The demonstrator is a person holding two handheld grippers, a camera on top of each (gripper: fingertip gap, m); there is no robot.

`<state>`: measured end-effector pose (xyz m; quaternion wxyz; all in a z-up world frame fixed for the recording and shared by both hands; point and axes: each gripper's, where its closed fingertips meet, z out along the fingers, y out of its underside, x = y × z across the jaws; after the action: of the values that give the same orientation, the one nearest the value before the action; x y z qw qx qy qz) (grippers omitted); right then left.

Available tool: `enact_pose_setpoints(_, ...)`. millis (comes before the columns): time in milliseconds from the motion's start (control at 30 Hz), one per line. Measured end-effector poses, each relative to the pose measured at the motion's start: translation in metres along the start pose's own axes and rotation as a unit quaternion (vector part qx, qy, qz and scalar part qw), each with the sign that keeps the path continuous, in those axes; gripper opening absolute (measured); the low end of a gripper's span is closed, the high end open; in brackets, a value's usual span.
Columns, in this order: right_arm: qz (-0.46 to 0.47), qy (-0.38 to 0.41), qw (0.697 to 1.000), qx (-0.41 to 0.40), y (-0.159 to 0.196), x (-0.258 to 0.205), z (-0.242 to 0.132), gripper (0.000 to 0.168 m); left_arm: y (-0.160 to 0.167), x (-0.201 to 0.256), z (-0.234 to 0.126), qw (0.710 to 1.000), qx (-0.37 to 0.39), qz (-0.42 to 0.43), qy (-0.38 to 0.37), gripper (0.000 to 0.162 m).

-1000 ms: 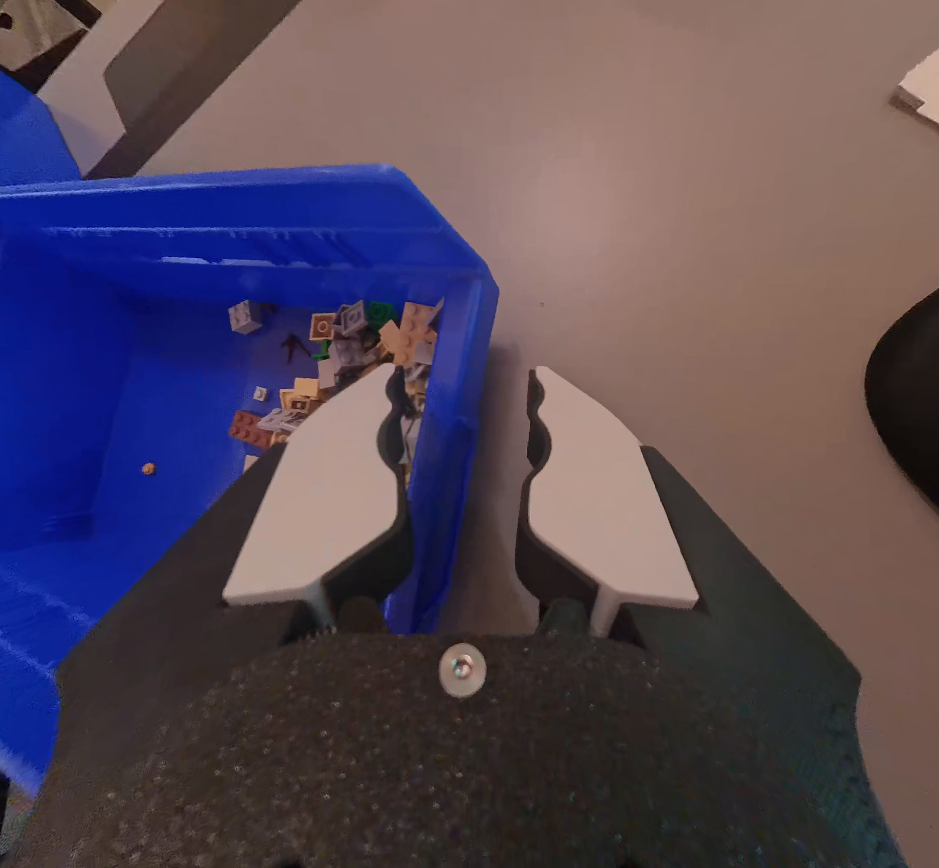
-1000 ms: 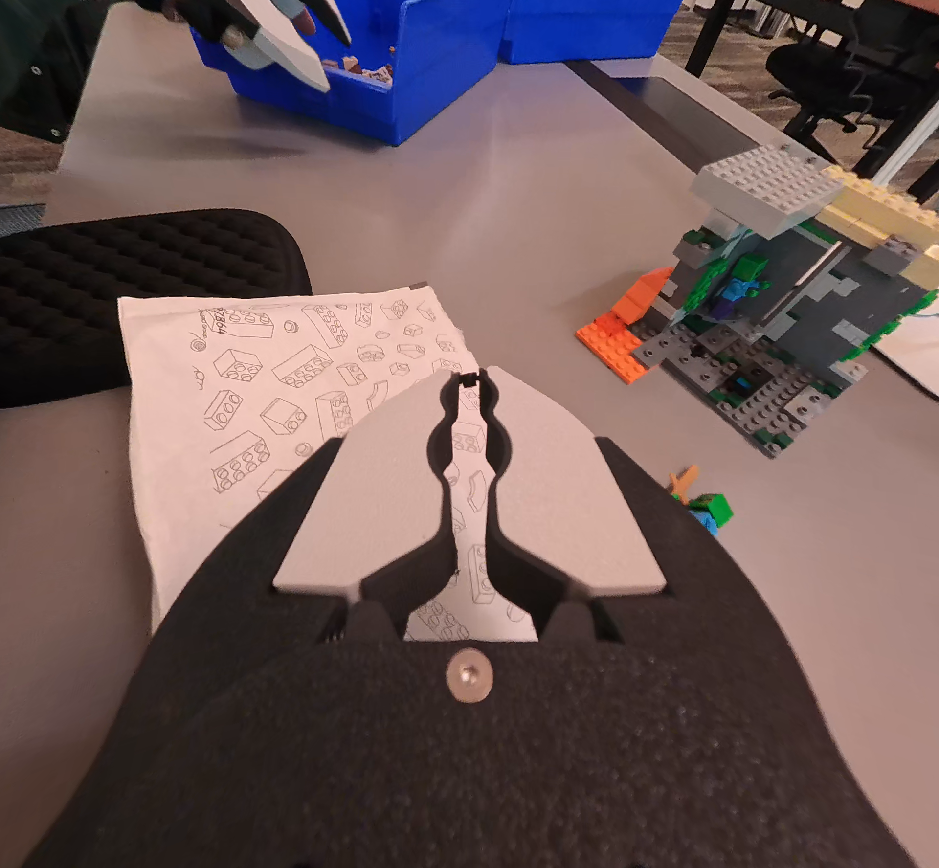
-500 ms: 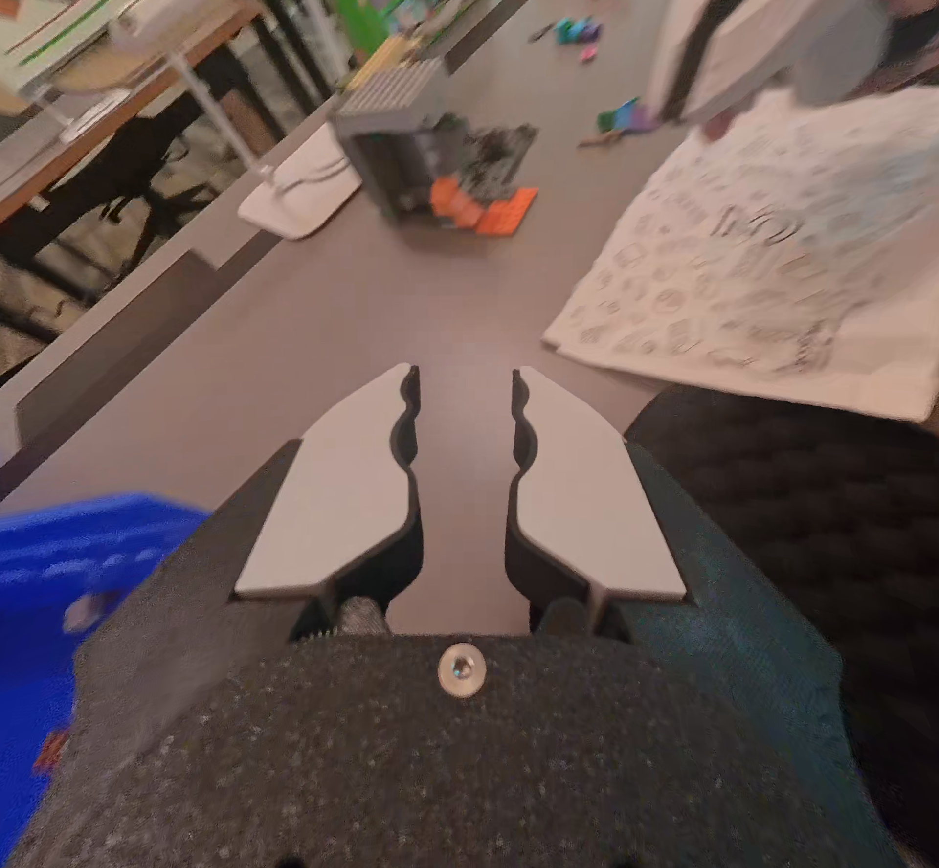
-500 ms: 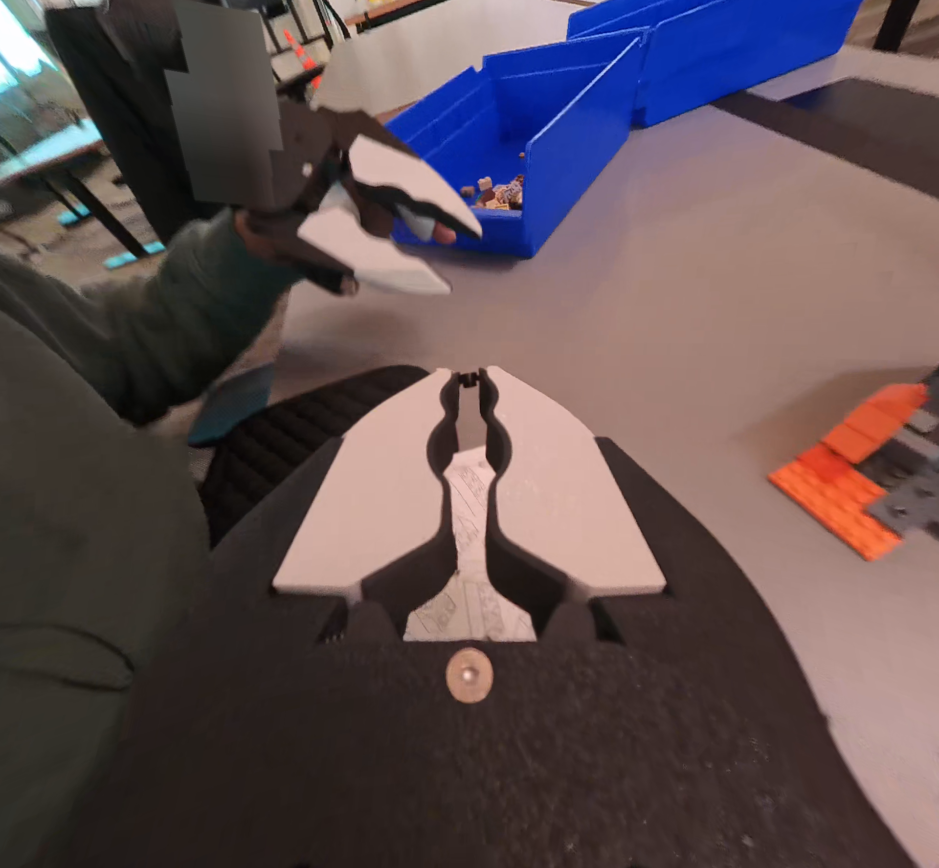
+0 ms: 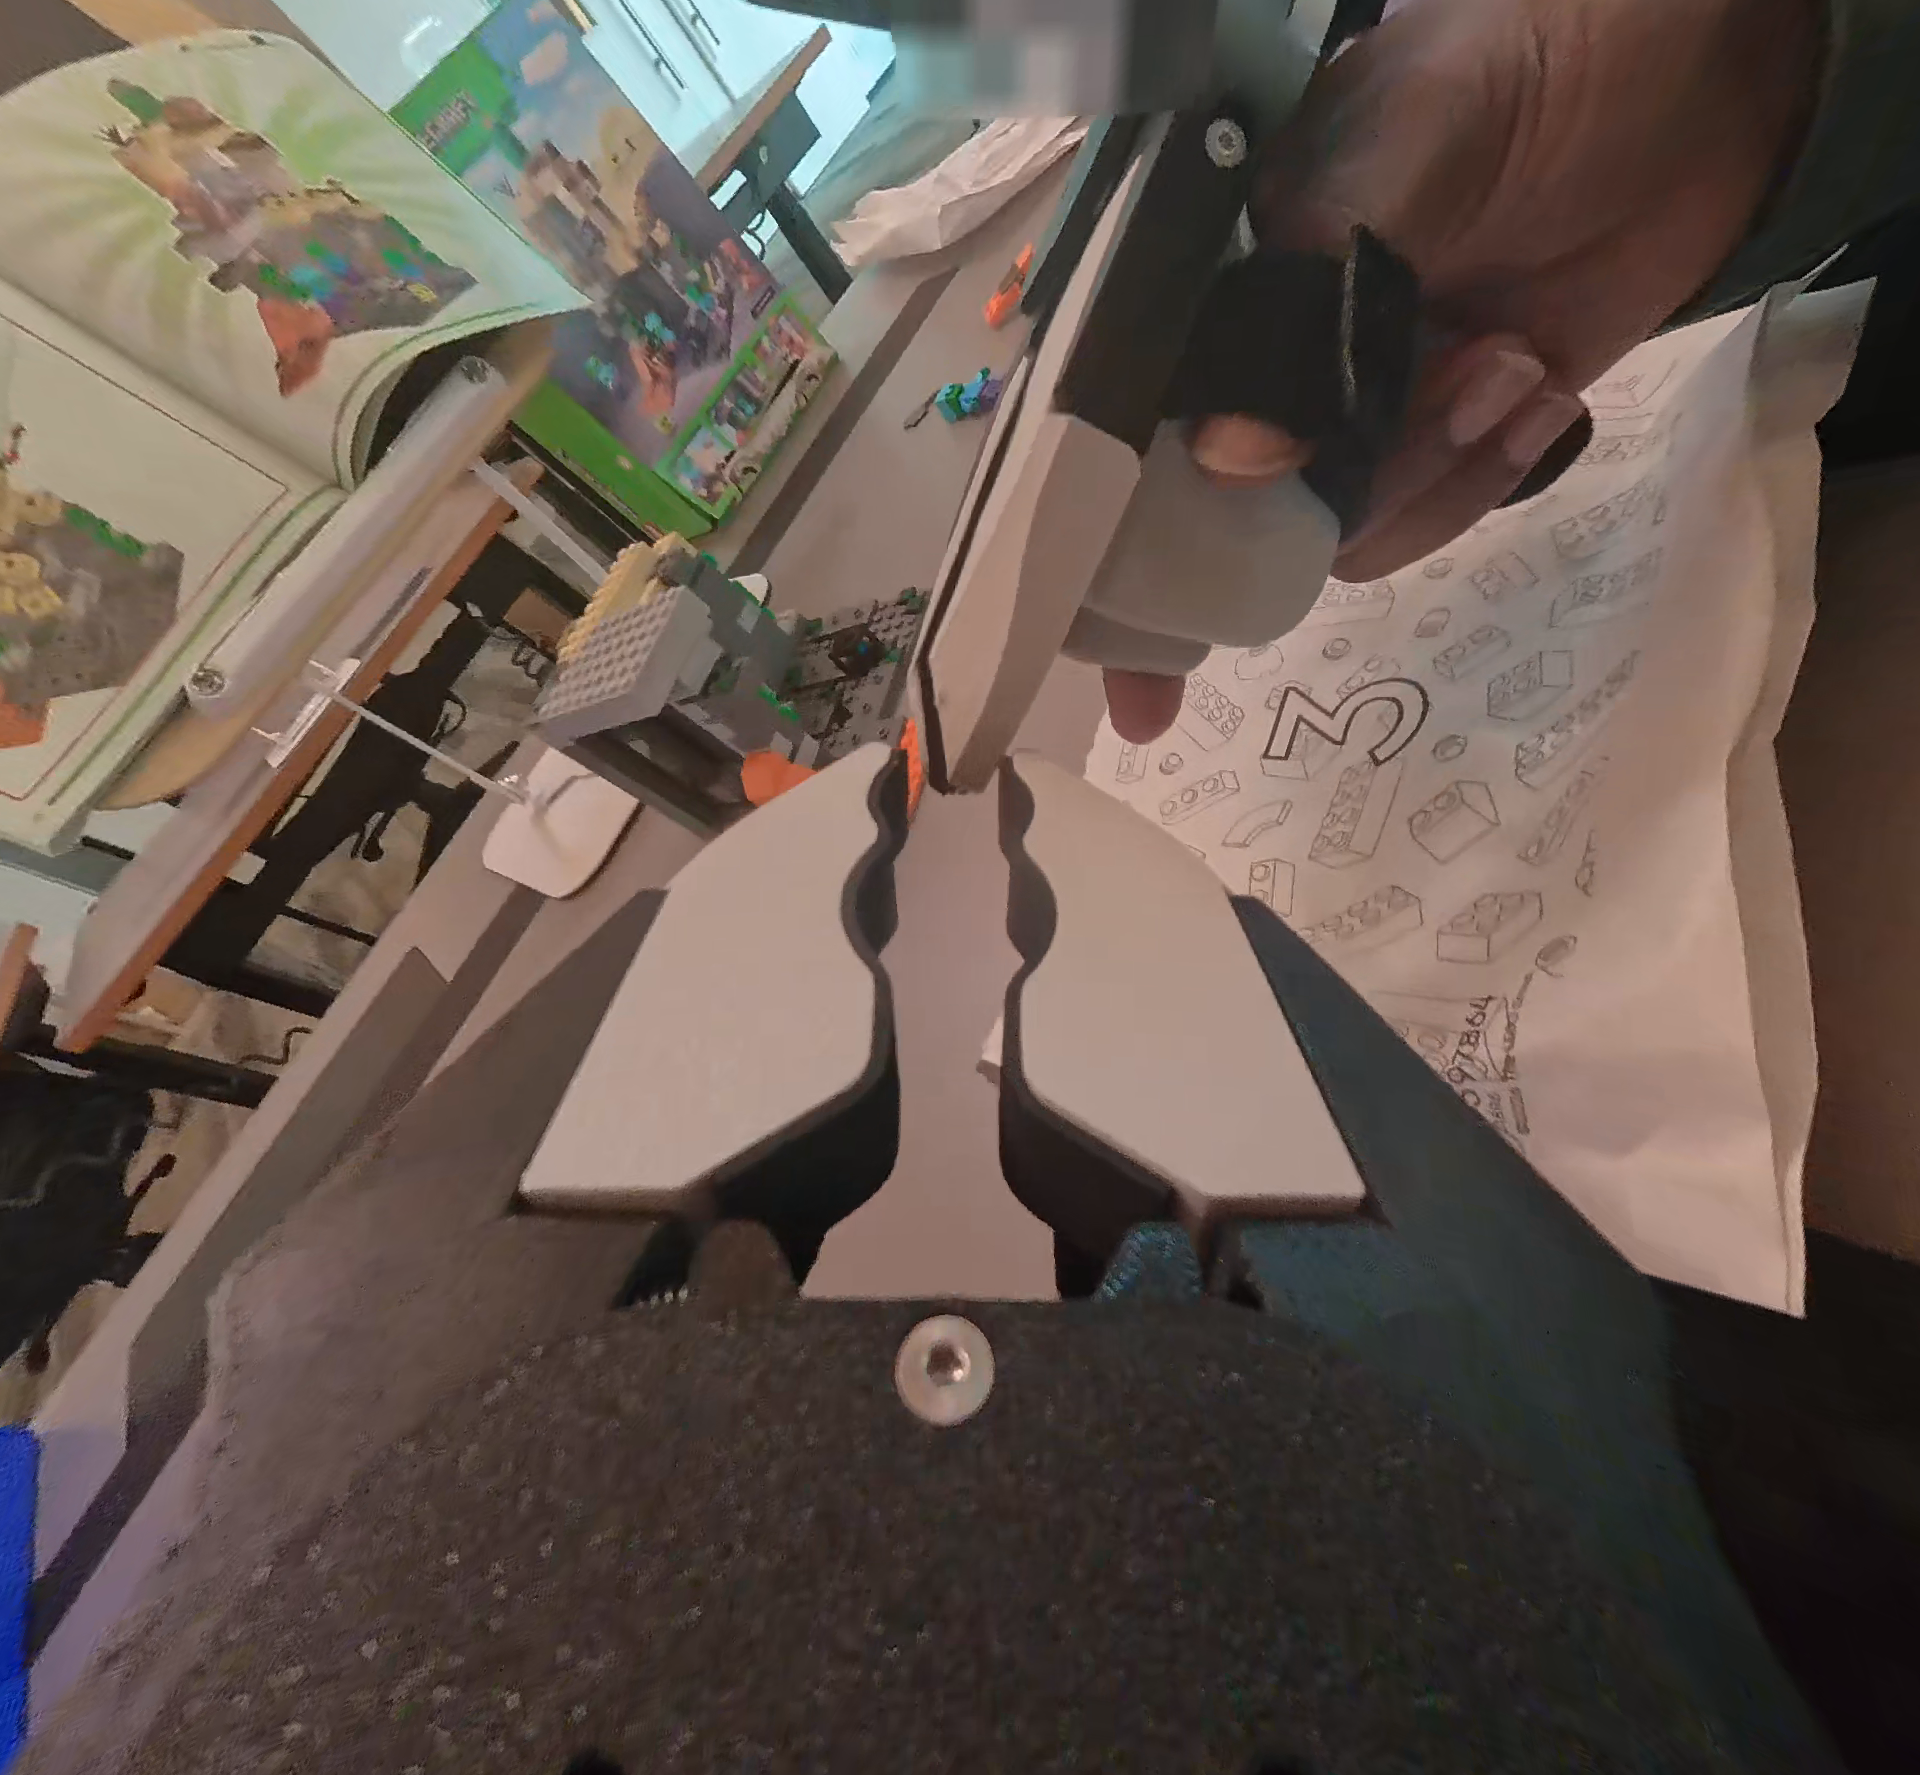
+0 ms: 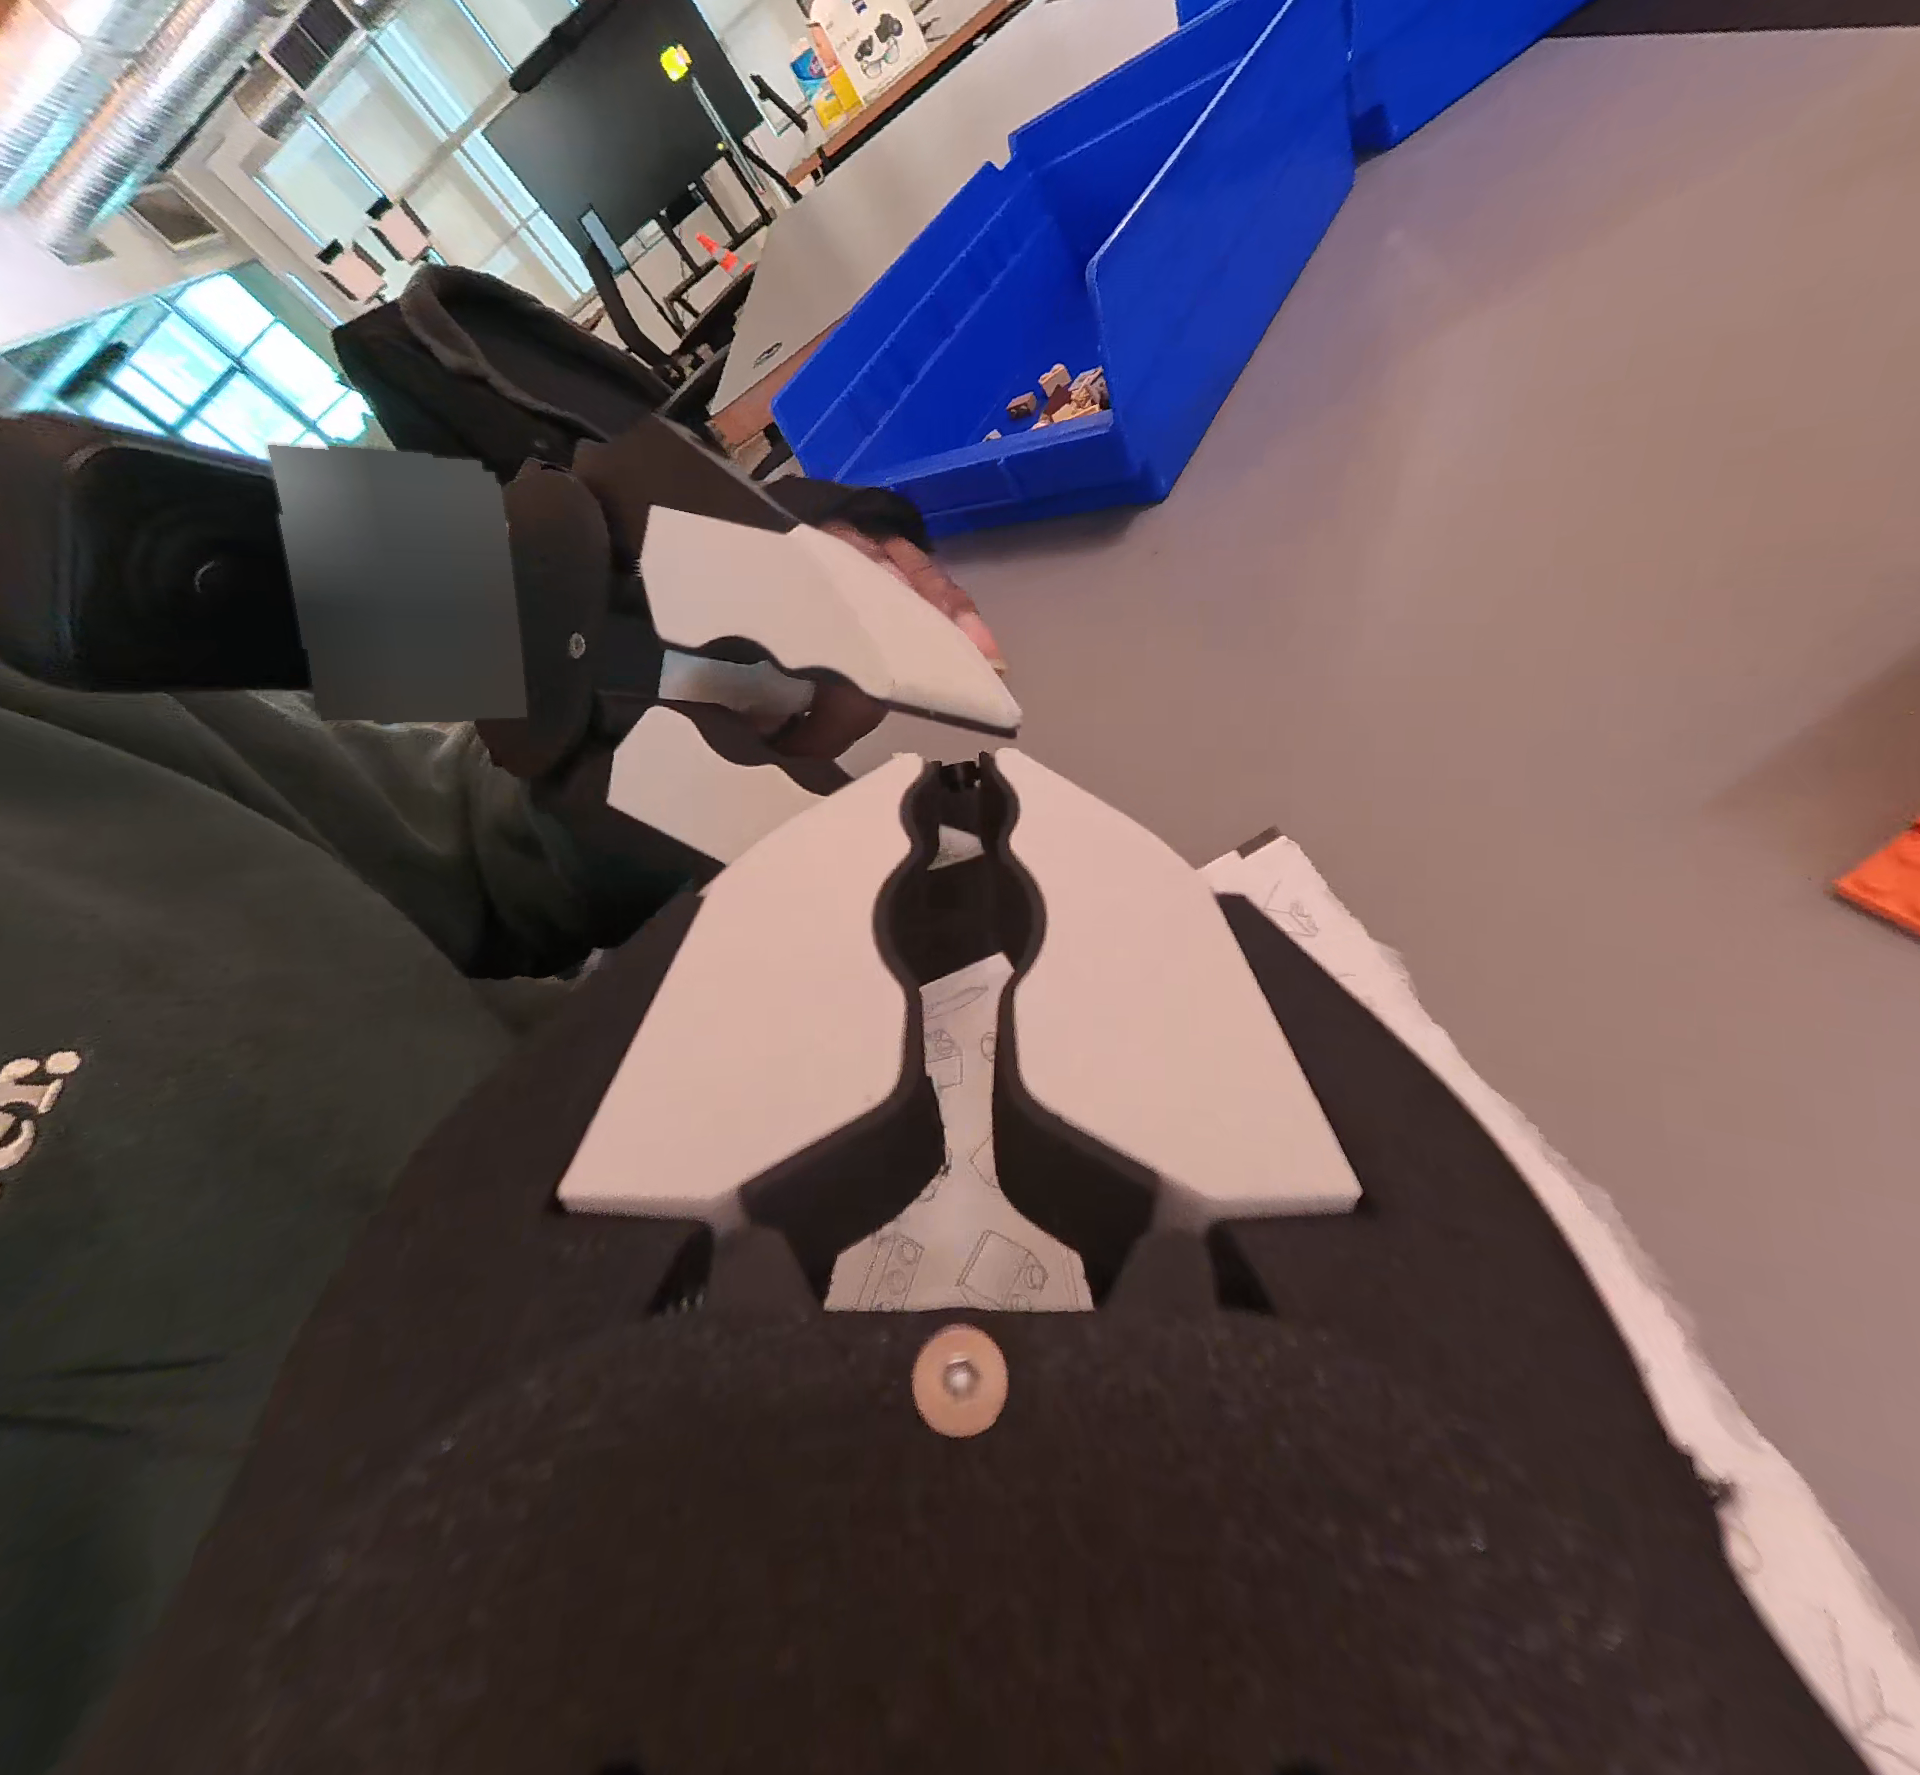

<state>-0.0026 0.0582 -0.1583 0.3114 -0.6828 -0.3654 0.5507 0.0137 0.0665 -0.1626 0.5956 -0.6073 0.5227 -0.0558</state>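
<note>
My right gripper [image 6: 956,769] is shut on a tiny black piece [image 6: 954,778] pinched at its very tips, held in the air above a white paper bag [image 6: 1558,1258] printed with brick drawings. My left gripper [image 5: 951,780] is open and empty. The two point at each other. In the left wrist view the right gripper's tips [image 5: 961,754] sit just at the mouth of the left fingers. In the right wrist view the left gripper [image 6: 997,723] shows side-on, just above my right tips. A hand [image 5: 1558,167] holds the right gripper.
A blue bin [image 6: 1195,271] with loose bricks [image 6: 1060,400] stands farther back on the grey table, another blue bin behind it. A grey brick model [image 5: 707,655] with an orange plate [image 6: 1881,884], the set's box [image 5: 665,343] and an open instruction book [image 5: 208,198] lie beyond. The grippers are tip to tip, or close to it. Left tips and right tips are each some 20 cm from the grey brick model [image 5: 707,655].
My left gripper left the blue bin's wall and swung round to face the right gripper. My right gripper rose off the bag and turned toward it; the tips now meet.
</note>
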Motion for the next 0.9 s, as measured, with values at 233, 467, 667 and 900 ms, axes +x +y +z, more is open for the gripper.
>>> enact_pose_setpoints(233, 0.004, -0.006, 1.0, -0.014, 0.006, 0.0, -0.002, 0.007, 0.001, 0.006, 0.001, 1.0, -0.004, 0.018, 0.004, 0.011)
enact_pose_setpoints(467, 0.045, -0.03, 0.998, -0.017, 0.008, -0.003, -0.005, 0.007, -0.003, 0.008, -0.001, 0.997, 0.005, 0.067, -0.023, 0.008)
enact_pose_setpoints(667, 0.086, -0.032, 0.996, -0.021, 0.013, 0.001, -0.007, 0.007, -0.001, 0.012, 0.002, 0.998, 0.006, 0.06, -0.029, 0.006)
enact_pose_setpoints(900, 0.105, -0.023, 0.994, -0.028, 0.016, 0.006, -0.008, 0.025, -0.001, 0.015, 0.001, 0.999, 0.016, 0.029, 0.006, 0.006)
